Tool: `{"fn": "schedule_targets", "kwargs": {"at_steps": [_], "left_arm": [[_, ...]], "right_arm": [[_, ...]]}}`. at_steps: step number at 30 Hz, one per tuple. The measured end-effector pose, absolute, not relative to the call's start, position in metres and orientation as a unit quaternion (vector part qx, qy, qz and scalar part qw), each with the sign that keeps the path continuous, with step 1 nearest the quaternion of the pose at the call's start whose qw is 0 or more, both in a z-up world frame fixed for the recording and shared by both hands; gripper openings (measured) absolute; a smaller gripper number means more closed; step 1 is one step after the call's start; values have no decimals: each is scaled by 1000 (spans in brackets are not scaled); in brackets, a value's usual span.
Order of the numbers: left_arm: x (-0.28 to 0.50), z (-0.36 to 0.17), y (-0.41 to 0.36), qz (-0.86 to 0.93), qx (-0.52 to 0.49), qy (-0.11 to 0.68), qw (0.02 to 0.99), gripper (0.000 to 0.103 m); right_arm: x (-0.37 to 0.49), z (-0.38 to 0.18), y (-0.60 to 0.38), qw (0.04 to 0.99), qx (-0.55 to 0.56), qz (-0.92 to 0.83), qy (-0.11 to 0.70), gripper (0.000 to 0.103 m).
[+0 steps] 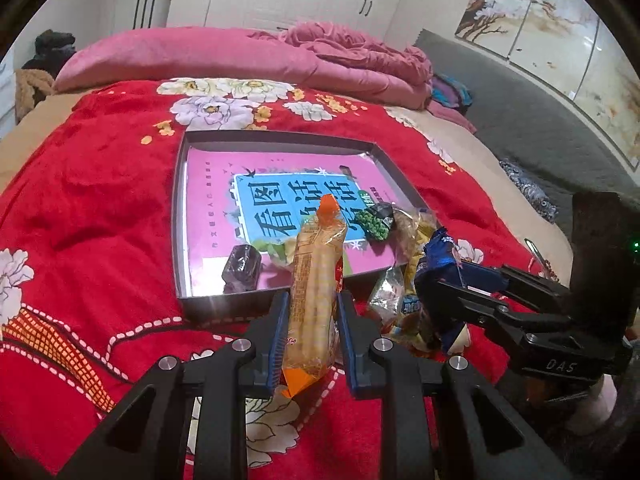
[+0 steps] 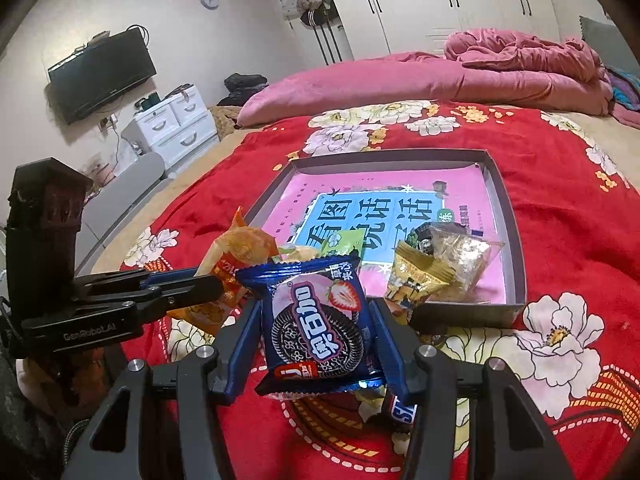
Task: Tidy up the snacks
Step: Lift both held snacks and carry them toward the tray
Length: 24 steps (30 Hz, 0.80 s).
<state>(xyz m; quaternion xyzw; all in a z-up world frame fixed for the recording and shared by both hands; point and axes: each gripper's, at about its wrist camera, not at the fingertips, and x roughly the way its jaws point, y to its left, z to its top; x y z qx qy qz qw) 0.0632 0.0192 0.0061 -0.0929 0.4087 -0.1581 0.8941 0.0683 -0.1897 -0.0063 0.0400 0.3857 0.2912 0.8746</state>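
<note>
I have a snack in each gripper, and both are raised over the red blanket [image 1: 100, 200] just short of the tray [image 1: 280, 138], which I judge to be where the snacks belong.

In the left wrist view, my left gripper [image 1: 312, 324] sits at the lower centre, clamped on a long orange packet [image 1: 316, 280]. The packet stands upright between the pads, gripped by its narrow sides so its length pokes up toward the tray's near wall. Holding it this way should let me tip it over the rim without dragging.

In the right wrist view, my right gripper [image 2: 316, 320] is at the lower centre, closed on a blue cookie packet [image 2: 320, 320]. The jaws stand wider here because the packet is held across its width, face toward the camera.

The tray fills the middle of both frames, with a pink book [image 1: 224, 208] lining its floor. A dark wrapped sweet [image 1: 242, 268] and a green pea packet [image 1: 374, 224] already lie inside, near its front edge. A loose heap of wrappers [image 1: 396, 296] waits beside the tray's near right corner, still to be sorted.
</note>
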Motion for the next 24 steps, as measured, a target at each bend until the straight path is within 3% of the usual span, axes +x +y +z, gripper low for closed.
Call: {"fn": "schedule_targets", "kwargs": {"at_steps": [24], "left_arm": [[74,14,44,-152,-119,379,905,24]], "right_arm": [[85,-2,-176,884,60,251,390,54]]}}
